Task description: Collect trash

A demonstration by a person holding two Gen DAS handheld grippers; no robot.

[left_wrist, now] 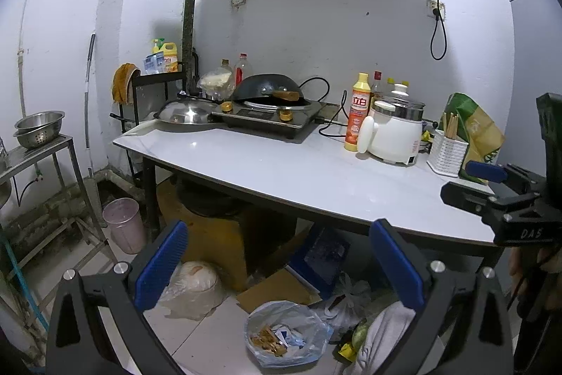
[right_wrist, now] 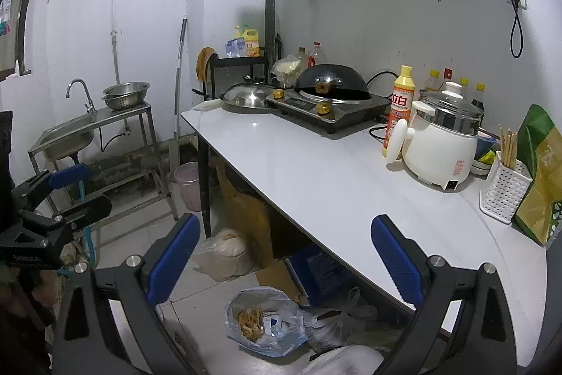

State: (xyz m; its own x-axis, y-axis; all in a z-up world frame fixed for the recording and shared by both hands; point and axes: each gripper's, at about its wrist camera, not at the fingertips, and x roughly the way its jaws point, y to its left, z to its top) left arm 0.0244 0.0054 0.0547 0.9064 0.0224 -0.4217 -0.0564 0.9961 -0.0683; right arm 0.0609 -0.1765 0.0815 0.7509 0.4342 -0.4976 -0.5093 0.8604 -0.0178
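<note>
An open clear plastic bag of scraps (left_wrist: 285,333) lies on the tiled floor below the table's front edge; it also shows in the right wrist view (right_wrist: 264,320). A bagged white bundle (left_wrist: 193,285) lies left of it (right_wrist: 224,250). More crumpled bags (left_wrist: 346,301) lie to its right. My left gripper (left_wrist: 277,266) is open and empty above the floor trash. My right gripper (right_wrist: 284,260) is open and empty, held beside the table's front edge. Each gripper shows at the edge of the other's view.
A white table (left_wrist: 281,171) holds an induction cooker with a wok (left_wrist: 270,92), a lid, a detergent bottle (left_wrist: 358,113), a white cooker (left_wrist: 395,132) and a chopstick holder (left_wrist: 448,152). A pink bin (left_wrist: 124,229) stands by the table leg. A steel sink stand (right_wrist: 70,132) is at left.
</note>
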